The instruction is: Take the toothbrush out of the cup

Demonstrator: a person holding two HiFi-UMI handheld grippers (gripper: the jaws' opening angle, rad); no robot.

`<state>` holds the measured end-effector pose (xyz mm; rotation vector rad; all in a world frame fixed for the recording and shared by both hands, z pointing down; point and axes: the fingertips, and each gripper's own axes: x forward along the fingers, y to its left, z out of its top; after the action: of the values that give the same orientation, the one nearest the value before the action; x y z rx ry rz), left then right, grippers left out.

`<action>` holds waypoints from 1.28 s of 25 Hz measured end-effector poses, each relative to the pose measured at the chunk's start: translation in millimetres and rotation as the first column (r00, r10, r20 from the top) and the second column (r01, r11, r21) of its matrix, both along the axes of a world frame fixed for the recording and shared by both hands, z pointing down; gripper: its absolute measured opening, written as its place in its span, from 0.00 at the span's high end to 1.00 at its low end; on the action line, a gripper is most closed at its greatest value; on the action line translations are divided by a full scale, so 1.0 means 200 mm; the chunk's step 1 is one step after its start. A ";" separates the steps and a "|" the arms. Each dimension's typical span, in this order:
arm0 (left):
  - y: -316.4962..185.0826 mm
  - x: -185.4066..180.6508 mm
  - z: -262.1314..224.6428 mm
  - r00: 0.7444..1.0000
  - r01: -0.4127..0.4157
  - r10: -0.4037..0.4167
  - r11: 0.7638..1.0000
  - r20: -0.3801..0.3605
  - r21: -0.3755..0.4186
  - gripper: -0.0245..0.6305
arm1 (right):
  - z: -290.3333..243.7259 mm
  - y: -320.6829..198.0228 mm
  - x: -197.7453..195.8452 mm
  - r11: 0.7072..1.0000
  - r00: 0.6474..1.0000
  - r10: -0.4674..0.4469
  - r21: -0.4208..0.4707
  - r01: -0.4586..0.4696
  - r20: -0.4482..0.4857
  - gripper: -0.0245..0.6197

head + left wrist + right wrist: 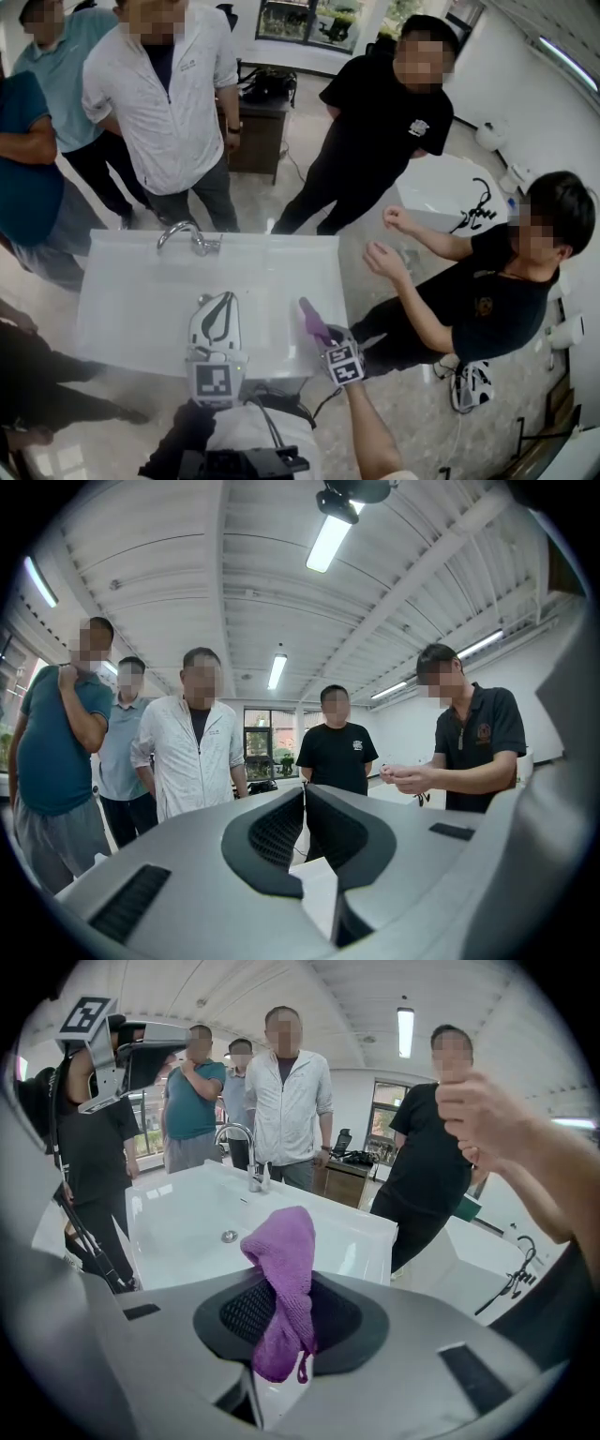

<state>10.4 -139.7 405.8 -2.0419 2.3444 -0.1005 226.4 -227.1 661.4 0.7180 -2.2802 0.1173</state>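
Starting at the left, the left gripper (pixel 225 302) is hanging over the near edge of the white sink (pixel 131 309) and is pointing flat, out toward the people (pixel 169 103) who are standing behind it. Its two fingers are pressing together at the tips, and nothing is sitting between them. In the middle, the tap (pixel 187 234) is rising from the back of the sink. Moving right, the right gripper (pixel 323 336) is tipping down toward the sink's right side. Its fingers are squeezing a purple cloth (pixel 286 1269), which is sticking up out of them and flopping over. The toothbrush and the cup are not showing in any view; the sink is looking bare apart from its drain hole (pixel 229 1236). So it is not possible to tell which way the toothbrush is lying, which way it is leaning, or which hand is closer to it. It looks like the left gripper is the free one, since the right one is busy holding the cloth.
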 end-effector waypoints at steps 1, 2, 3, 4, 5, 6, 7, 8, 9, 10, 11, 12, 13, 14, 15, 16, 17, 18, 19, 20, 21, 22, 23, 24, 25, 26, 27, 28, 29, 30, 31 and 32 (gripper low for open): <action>0.00 0.00 0.00 1.000 0.001 -0.001 1.000 -0.003 0.001 0.93 | 0.00 0.00 0.00 1.000 1.000 -0.001 0.001 0.001 -0.001 0.80; 0.00 0.00 0.00 1.000 0.001 -0.001 1.000 -0.007 0.001 0.93 | 0.00 0.00 0.00 1.000 1.000 -0.002 0.003 0.002 -0.001 0.80; 0.00 0.01 0.00 1.000 0.003 -0.003 1.000 -0.011 0.003 0.93 | 0.00 -0.01 0.00 1.000 1.000 -0.002 0.004 0.002 0.000 0.80; 0.00 0.01 0.00 1.000 0.004 -0.004 1.000 -0.014 0.005 0.93 | 0.00 -0.01 0.01 1.000 1.000 -0.002 0.004 0.002 0.000 0.80; 0.00 0.01 0.00 1.000 0.004 -0.004 1.000 -0.013 0.006 0.93 | 0.00 -0.01 0.01 1.000 1.000 -0.002 0.003 0.002 0.001 0.80; 0.00 0.01 0.00 1.000 0.003 -0.003 1.000 -0.009 0.005 0.93 | 0.01 -0.01 0.01 1.000 1.000 -0.002 0.002 0.002 0.000 0.80; 0.00 0.00 0.00 1.000 0.002 -0.002 1.000 -0.003 0.002 0.93 | 0.01 -0.01 0.01 1.000 1.000 -0.002 0.001 0.002 -0.004 0.80; 0.00 0.00 0.00 1.000 0.001 -0.001 1.000 0.003 -0.001 0.93 | 0.00 -0.01 0.01 1.000 1.000 -0.003 0.000 0.003 -0.008 0.80; 0.00 0.00 -0.01 1.000 0.001 -0.001 1.000 0.006 -0.002 0.93 | 0.01 -0.01 0.01 1.000 1.000 -0.004 0.000 0.004 -0.011 0.80; 0.00 0.00 -0.01 1.000 0.003 -0.003 1.000 0.002 -0.001 0.93 | 0.01 -0.01 0.01 1.000 1.000 -0.005 0.001 0.005 -0.014 0.80; 0.00 0.00 -0.01 1.000 0.006 -0.006 1.000 -0.003 0.001 0.93 | 0.02 -0.01 0.01 1.000 1.000 -0.005 0.002 0.005 -0.015 0.80; 0.00 0.00 -0.01 1.000 0.007 -0.007 1.000 -0.005 0.001 0.93 | 0.02 -0.01 0.01 1.000 1.000 -0.005 0.002 0.005 -0.015 0.80; 0.00 0.00 -0.01 1.000 0.009 -0.009 1.000 -0.005 0.000 0.93 | 0.02 -0.01 0.01 1.000 1.000 -0.006 0.001 0.006 -0.014 0.80; 0.00 0.00 -0.01 1.000 0.010 -0.010 1.000 -0.004 0.001 0.93 | 0.02 -0.01 0.01 1.000 1.000 -0.007 0.002 0.007 -0.012 0.80; 0.00 0.00 -0.01 1.000 0.011 -0.011 1.000 -0.004 0.001 0.93 | 0.02 -0.01 0.00 1.000 1.000 -0.009 0.002 0.009 -0.011 0.80; 0.00 -0.01 -0.01 1.000 0.012 -0.012 1.000 -0.005 0.001 0.93 | 0.02 -0.01 0.00 1.000 1.000 -0.011 0.003 0.011 -0.012 0.80; 0.00 -0.01 -0.01 1.000 0.012 -0.012 1.000 -0.003 -0.002 0.93 | 0.02 -0.02 -0.01 1.000 1.000 -0.013 0.005 0.013 -0.012 0.80; 0.00 -0.01 -0.01 1.000 0.011 -0.011 1.000 0.001 -0.003 0.93 | 0.01 -0.02 -0.01 1.000 1.000 -0.015 0.006 0.015 -0.010 0.80; -0.01 -0.01 -0.02 1.000 0.011 -0.011 1.000 0.005 0.000 0.93 | 0.01 -0.02 -0.01 1.000 1.000 -0.016 0.008 0.017 -0.007 0.80; -0.01 -0.01 -0.03 1.000 0.011 -0.011 1.000 0.005 0.008 0.93 | 0.00 -0.02 -0.02 1.000 1.000 -0.018 0.009 0.018 -0.005 0.80; -0.01 -0.01 -0.04 1.000 0.012 -0.012 1.000 0.004 0.015 0.93 | 0.00 -0.02 -0.02 1.000 1.000 -0.018 0.008 0.018 -0.006 0.80; -0.01 -0.01 -0.05 1.000 0.012 -0.012 1.000 0.001 0.017 0.93 | -0.01 -0.02 -0.02 1.000 1.000 -0.017 0.006 0.017 -0.006 0.80; 0.00 -0.01 -0.05 1.000 0.011 -0.011 1.000 -0.002 0.017 0.93 | -0.01 -0.02 -0.01 1.000 1.000 -0.015 0.005 0.015 -0.006 0.80; 0.00 0.00 -0.05 1.000 0.009 -0.009 1.000 -0.004 0.015 0.93 | -0.01 -0.02 -0.01 1.000 1.000 -0.013 0.006 0.013 -0.007 0.80; 0.00 0.00 -0.05 1.000 0.007 -0.006 1.000 -0.004 0.016 0.93 | -0.01 -0.02 -0.01 1.000 1.000 -0.012 0.008 0.012 -0.008 0.80; 0.00 0.00 -0.05 1.000 0.005 -0.005 1.000 -0.004 0.020 0.93 | 0.00 -0.03 -0.01 1.000 1.000 -0.010 0.010 0.010 -0.007 0.80; 0.00 0.00 -0.06 1.000 0.006 -0.006 1.000 -0.005 0.025 0.93 | 0.00 -0.03 -0.01 1.000 1.000 -0.009 0.009 0.009 -0.006 0.80; 0.00 0.00 -0.07 1.000 0.007 -0.007 1.000 -0.004 0.026 0.93 | 0.00 -0.03 0.00 1.000 1.000 -0.008 0.007 0.008 -0.007 0.80; 0.01 0.01 -0.07 1.000 0.007 -0.007 1.000 -0.001 0.022 0.93 | 0.01 -0.02 0.00 1.000 1.000 -0.006 0.003 0.006 -0.008 0.80; 0.02 0.01 -0.07 1.000 0.006 -0.007 1.000 0.002 0.018 0.93 | 0.01 -0.02 0.01 1.000 1.000 -0.005 -0.001 0.005 -0.010 0.80; 0.02 0.01 -0.08 1.000 0.005 -0.005 1.000 0.004 0.015 0.93 | 0.01 -0.02 0.01 1.000 1.000 -0.003 -0.002 0.003 -0.011 0.80; 0.01 0.02 -0.08 1.000 0.002 -0.002 1.000 0.006 0.017 0.93 | 0.00 -0.02 0.01 1.000 1.000 -0.001 0.000 0.001 -0.010 0.80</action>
<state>13.9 -137.9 389.1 -2.0285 2.3358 -0.0873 228.1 -232.1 661.5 0.7154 -2.2707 0.1131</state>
